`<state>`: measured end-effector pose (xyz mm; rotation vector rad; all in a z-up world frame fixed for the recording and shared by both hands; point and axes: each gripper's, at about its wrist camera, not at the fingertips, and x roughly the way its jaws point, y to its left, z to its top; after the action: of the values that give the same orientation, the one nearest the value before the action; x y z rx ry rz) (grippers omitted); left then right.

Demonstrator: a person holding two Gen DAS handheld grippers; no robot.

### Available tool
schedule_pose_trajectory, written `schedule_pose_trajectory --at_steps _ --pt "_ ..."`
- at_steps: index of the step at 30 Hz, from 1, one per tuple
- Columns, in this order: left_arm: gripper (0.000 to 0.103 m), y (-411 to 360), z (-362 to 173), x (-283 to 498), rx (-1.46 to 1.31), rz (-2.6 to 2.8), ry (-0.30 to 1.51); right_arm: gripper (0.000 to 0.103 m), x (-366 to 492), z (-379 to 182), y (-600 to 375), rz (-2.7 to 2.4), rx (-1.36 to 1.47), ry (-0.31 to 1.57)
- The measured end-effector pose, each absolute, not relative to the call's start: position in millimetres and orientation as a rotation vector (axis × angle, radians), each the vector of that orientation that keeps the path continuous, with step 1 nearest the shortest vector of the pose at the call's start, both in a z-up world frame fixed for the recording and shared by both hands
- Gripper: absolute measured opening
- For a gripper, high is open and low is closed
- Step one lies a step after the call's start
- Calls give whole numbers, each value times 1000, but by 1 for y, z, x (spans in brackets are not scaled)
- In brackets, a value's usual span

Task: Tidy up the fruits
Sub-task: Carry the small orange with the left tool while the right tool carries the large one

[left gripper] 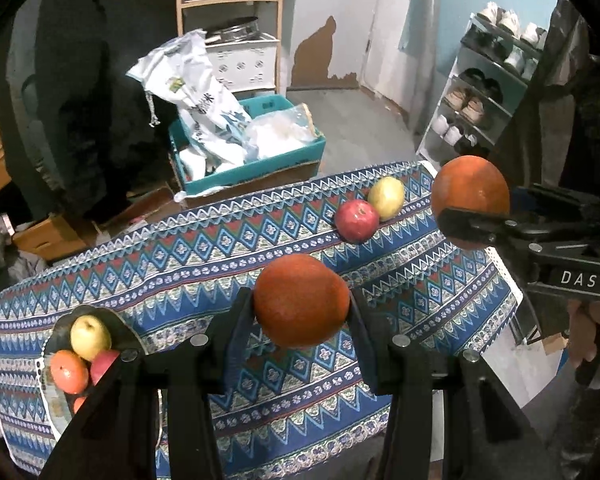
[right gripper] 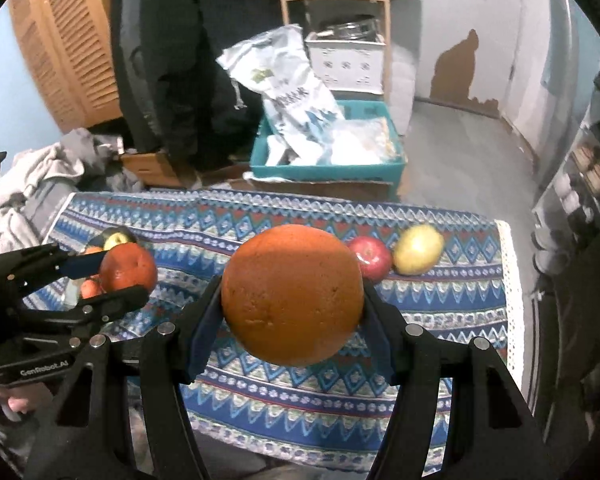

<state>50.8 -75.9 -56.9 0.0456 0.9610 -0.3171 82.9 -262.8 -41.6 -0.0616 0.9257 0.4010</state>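
My left gripper [left gripper: 302, 306] is shut on an orange [left gripper: 302, 300] held above the patterned tablecloth [left gripper: 220, 240]. It also shows in the right wrist view [right gripper: 118, 276] with its orange [right gripper: 129, 271]. My right gripper [right gripper: 292, 300] is shut on a larger orange [right gripper: 292, 294], seen at the right in the left wrist view [left gripper: 470, 200]. A red apple [left gripper: 357, 221] and a yellow pear [left gripper: 386, 198] lie on the cloth at the far right. A dark plate [left gripper: 60, 332] at the left holds a yellow pear [left gripper: 90, 337], an orange [left gripper: 69, 372] and a red apple [left gripper: 103, 364].
Beyond the table a teal crate [left gripper: 256, 164] with bags stands on the floor. A wooden shelf [left gripper: 228, 0] and a shoe rack [left gripper: 488, 80] stand further back. Grey clothes [right gripper: 40, 176] lie at the left.
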Motion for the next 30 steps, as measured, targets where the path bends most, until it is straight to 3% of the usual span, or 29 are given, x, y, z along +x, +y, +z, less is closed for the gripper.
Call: schedule_pose_trajectory --at_steps 13,30 --pt "48 -31 -52 32 1 -293 946 64 79 -35 -203 513 -99 927" --pt "48 95 -82 8 -143 -93 1005 64 76 -66 -101 687 -133 1012"
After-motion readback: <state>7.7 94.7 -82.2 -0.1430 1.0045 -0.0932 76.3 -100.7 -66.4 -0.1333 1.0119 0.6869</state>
